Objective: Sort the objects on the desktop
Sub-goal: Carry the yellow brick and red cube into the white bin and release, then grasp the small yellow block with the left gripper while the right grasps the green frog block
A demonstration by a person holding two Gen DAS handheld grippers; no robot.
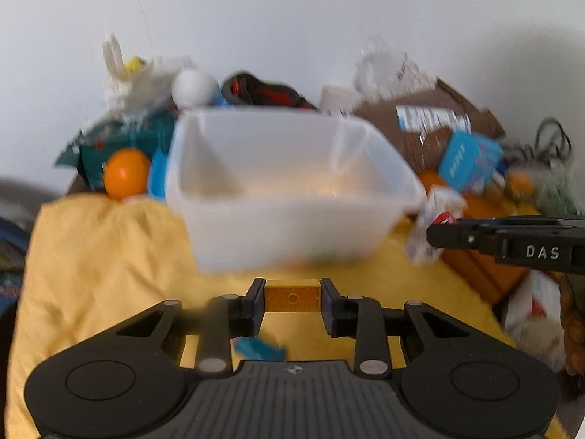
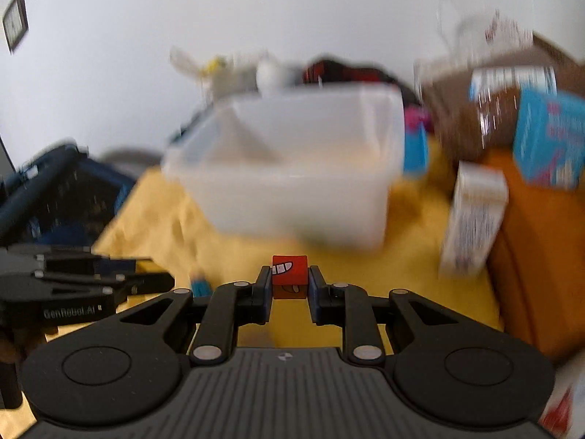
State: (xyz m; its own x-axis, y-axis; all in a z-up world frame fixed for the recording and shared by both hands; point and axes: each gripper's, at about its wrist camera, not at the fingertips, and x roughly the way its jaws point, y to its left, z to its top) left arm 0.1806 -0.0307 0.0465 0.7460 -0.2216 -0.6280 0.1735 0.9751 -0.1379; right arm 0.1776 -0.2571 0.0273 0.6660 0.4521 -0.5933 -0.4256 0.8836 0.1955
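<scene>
My left gripper (image 1: 292,298) is shut on a yellow toy brick (image 1: 292,297), held above the yellow cloth (image 1: 109,274) just in front of a translucent white plastic bin (image 1: 292,205). My right gripper (image 2: 290,283) is shut on a red cube with a cartoon face (image 2: 289,276), also in front of the bin (image 2: 292,197). The right gripper shows from the side in the left wrist view (image 1: 512,241); the left gripper shows at the left of the right wrist view (image 2: 84,285). A blue brick (image 1: 257,351) lies on the cloth under my left gripper. The frames are blurred.
Clutter rings the bin: an orange ball (image 1: 126,173), a white ball (image 1: 193,87), a brown cardboard box (image 1: 431,124), a light blue box (image 1: 470,159), a white carton (image 2: 473,219), an orange box (image 2: 541,248). A dark blue basket (image 2: 58,197) stands left.
</scene>
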